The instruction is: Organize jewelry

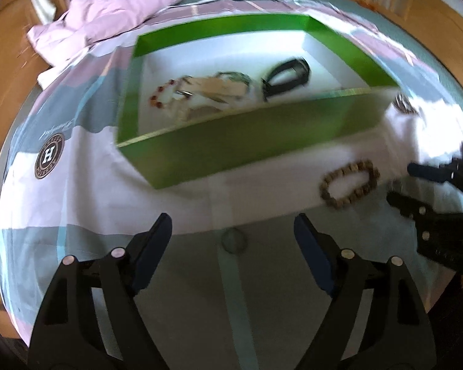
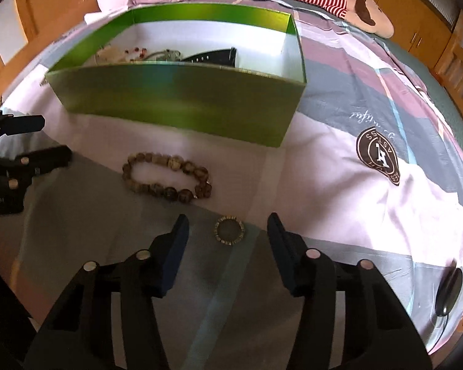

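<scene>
Bedding in pale pink, grey and white blocks (image 2: 339, 185) is filling both views, with a green box (image 2: 182, 104) sitting on it toward twelve o'clock. The left wrist view is looking deeper into the box, showing a red bead string (image 1: 163, 92), a pale tangle of jewelry (image 1: 219, 89) and a black strap (image 1: 287, 75) on its white floor; the right wrist view is catching only their tops over the near wall. A brown bead bracelet (image 2: 166, 175) is lying on the bedding just in front of the box, at three o'clock in the left view. Only the right view is showing the small ring (image 2: 229, 231) sharply; the left view is blurring it. Both tools are pointing steeply down at the bedding. The left gripper (image 1: 233, 240) is standing wide open with nothing between its fingers. The right gripper (image 2: 228, 234) is standing open around the ring, pads clear of it on both sides.
</scene>
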`<state>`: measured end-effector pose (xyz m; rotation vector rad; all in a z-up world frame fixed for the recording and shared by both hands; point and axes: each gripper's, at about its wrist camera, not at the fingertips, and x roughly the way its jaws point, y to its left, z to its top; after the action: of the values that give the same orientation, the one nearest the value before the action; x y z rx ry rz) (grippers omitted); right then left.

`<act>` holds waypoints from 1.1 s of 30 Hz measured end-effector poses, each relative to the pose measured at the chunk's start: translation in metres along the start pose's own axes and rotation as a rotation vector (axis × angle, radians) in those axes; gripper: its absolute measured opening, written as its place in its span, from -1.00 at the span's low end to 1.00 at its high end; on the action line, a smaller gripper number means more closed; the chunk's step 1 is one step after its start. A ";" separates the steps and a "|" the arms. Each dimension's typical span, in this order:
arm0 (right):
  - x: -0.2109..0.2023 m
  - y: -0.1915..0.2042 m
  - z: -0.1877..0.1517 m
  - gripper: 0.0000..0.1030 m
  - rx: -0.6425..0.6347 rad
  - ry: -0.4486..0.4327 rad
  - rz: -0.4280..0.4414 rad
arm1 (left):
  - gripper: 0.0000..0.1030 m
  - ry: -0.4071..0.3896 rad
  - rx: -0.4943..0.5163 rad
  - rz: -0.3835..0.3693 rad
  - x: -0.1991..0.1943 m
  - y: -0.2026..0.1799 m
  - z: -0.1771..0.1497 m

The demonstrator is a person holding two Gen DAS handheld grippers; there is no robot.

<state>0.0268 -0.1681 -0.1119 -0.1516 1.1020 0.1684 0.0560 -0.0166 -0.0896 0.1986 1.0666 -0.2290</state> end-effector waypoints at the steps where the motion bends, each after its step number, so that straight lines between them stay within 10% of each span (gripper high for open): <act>1: 0.001 0.001 0.000 0.03 -0.002 0.003 -0.002 | 0.56 0.009 0.012 0.009 0.003 -0.003 -0.002; 14: 0.005 0.013 -0.004 -0.58 -0.053 0.004 0.025 | -0.60 0.064 -0.005 -0.050 0.021 0.002 -0.007; 33: -0.036 -0.001 0.007 -0.58 -0.003 -0.128 0.053 | -0.62 -0.107 -0.011 -0.112 -0.038 0.007 0.002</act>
<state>0.0170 -0.1693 -0.0761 -0.1130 0.9790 0.2238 0.0418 -0.0068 -0.0549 0.1152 0.9736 -0.3310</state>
